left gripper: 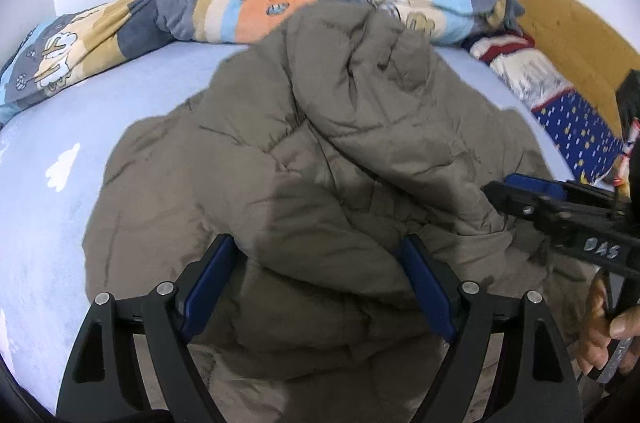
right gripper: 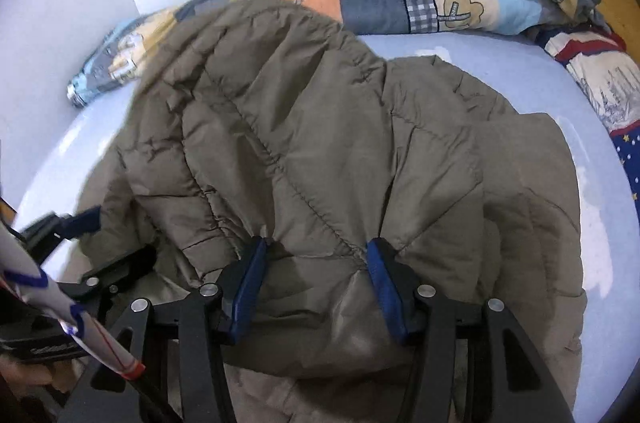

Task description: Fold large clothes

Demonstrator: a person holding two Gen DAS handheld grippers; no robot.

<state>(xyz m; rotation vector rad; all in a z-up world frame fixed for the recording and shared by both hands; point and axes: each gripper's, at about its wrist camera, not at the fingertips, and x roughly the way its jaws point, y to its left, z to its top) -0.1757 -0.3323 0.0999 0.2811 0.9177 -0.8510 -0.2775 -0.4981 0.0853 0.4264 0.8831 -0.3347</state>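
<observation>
**Both grippers at the coat on the bed**

The quilted olive coat (left gripper: 320, 151) lies bunched in the middle of the frame on the pale blue sheet (left gripper: 60, 127). The left gripper (left gripper: 320, 287) sits at the bottom centre, jaws spread wide with coat fabric bulging between them. In the right wrist view, the right gripper (right gripper: 316, 287) is also bottom centre, jaws wide, straddling a fold of the coat (right gripper: 320, 143); whether the pads pinch it, I cannot tell. A patterned blanket (left gripper: 248, 3) runs along the upper frame against the wall. A pillow (left gripper: 528, 75) lies at the right edge.
</observation>
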